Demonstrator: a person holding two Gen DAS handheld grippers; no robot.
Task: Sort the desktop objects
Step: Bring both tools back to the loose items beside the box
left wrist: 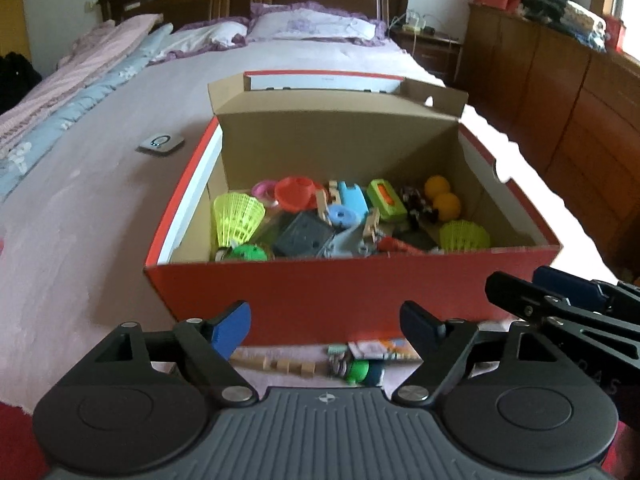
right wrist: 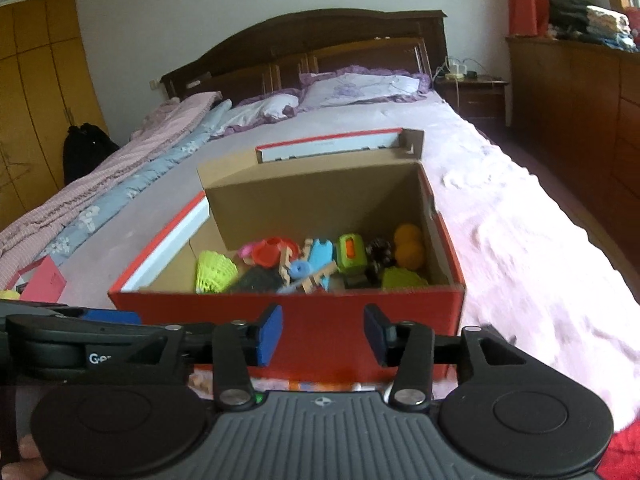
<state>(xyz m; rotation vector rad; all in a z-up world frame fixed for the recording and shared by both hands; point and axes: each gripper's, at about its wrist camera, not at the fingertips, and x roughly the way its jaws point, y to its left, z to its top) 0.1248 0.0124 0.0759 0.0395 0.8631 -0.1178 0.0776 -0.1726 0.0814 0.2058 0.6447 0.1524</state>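
Observation:
A red cardboard box [left wrist: 352, 288] with its lid open sits on the bed and shows in the right wrist view [right wrist: 304, 320] too. It holds several small things: yellow shuttlecocks [left wrist: 238, 216], orange balls [left wrist: 444, 200], a red cup [left wrist: 298, 192], a blue piece [left wrist: 352, 200]. My left gripper [left wrist: 326, 330] is open and empty in front of the box's near wall. Below it on the bed lie wooden blocks [left wrist: 288, 366], a green toy [left wrist: 358, 372] and a small card [left wrist: 380, 350]. My right gripper [right wrist: 322, 334] is open and empty just before the box.
A small white device [left wrist: 160, 144] lies on the bed left of the box. Pillows [left wrist: 312, 26] and folded quilts [left wrist: 80, 80] lie at the far end and left. A wooden cabinet [left wrist: 560, 100] stands to the right. A red envelope [right wrist: 44, 284] lies at left.

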